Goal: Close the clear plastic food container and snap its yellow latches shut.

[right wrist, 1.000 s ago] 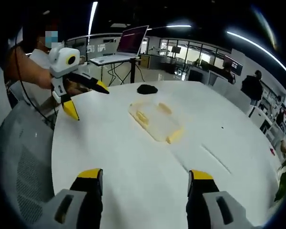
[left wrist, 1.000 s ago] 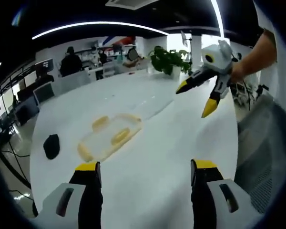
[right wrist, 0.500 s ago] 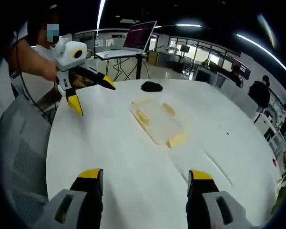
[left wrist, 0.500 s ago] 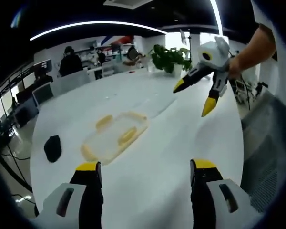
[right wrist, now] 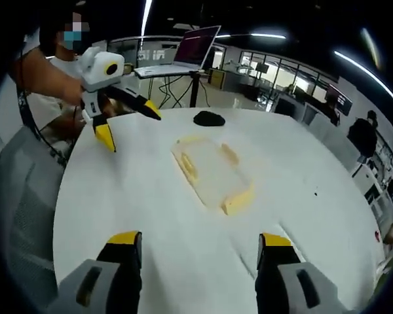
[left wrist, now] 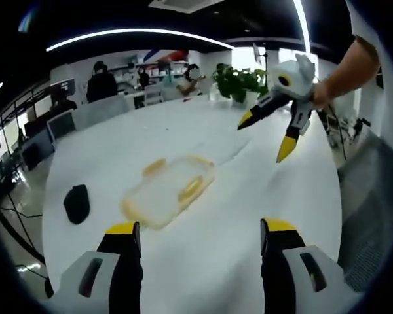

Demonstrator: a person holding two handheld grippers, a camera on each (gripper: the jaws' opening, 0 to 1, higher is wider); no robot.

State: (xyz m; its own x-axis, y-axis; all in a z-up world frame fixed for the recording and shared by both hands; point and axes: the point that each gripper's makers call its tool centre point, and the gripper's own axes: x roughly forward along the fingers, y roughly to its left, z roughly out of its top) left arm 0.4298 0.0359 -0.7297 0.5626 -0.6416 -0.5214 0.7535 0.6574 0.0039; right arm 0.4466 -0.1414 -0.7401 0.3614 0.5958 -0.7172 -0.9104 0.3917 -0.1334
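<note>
A broad white bench (left wrist: 203,131) carries everything here. On it, well ahead of both tools, lies the clear plastic food container (left wrist: 169,191) — flat, its lid on, with yellow latches (left wrist: 190,188) showing along its sides; in the right gripper view the container (right wrist: 211,171) sits mid-bench with a yellow latch (right wrist: 239,199) at its near end. The left hand-held gripper (left wrist: 196,235) hangs above the bench short of the container, jaws spread wide and grasping nothing; it also appears in the right gripper view (right wrist: 128,118), held in a hand. The right hand-held gripper (right wrist: 198,241) is likewise released, jaws apart over bare bench, and appears in the left gripper view (left wrist: 265,134) up in the air. A small black object (left wrist: 76,203) rests on the bench beside the container, apart from it.
</note>
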